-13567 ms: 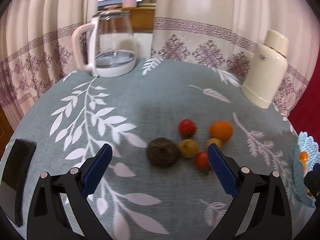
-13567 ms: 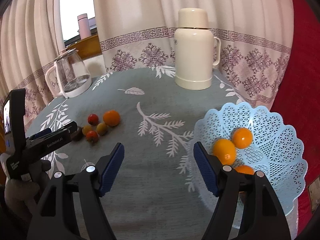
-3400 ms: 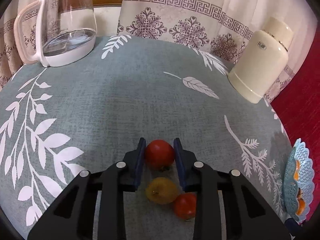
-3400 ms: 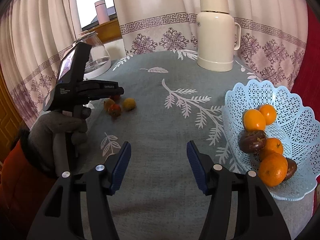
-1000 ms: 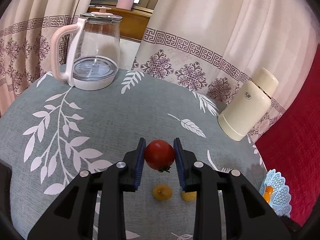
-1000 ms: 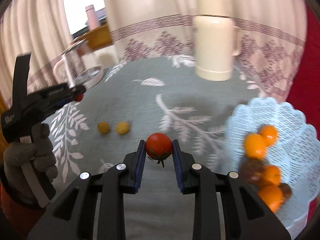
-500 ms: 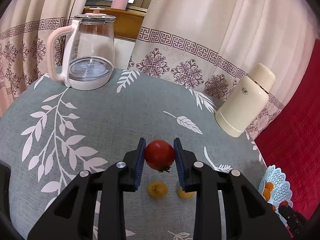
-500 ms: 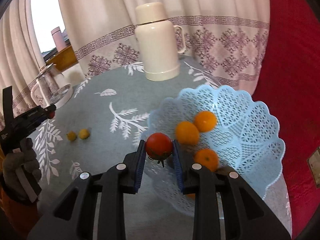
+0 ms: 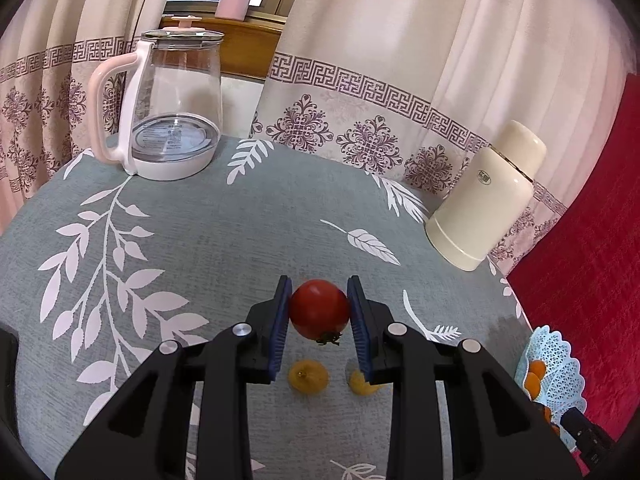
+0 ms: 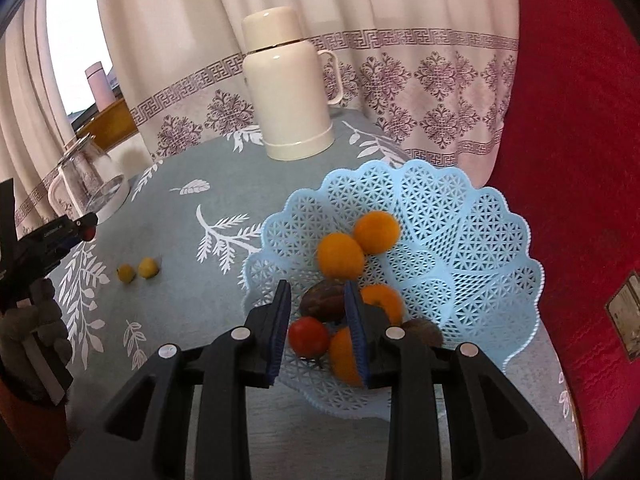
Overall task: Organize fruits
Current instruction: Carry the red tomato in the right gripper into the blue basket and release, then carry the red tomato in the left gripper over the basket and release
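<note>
Dropped from the right hand-held gripper (image 10: 317,312) — now empty — one tomato (image 10: 308,336) lies in the basket (image 10: 472,240).

Left gripper (image 9: 320,322) jaws clamp red tomato (image 9: 319,309) above tablecloth (image 9: 224,236).

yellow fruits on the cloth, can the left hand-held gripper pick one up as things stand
Probably not yet: the left hand-held gripper is shut on a red tomato, though both yellow fruits lie unobstructed below it.
</note>
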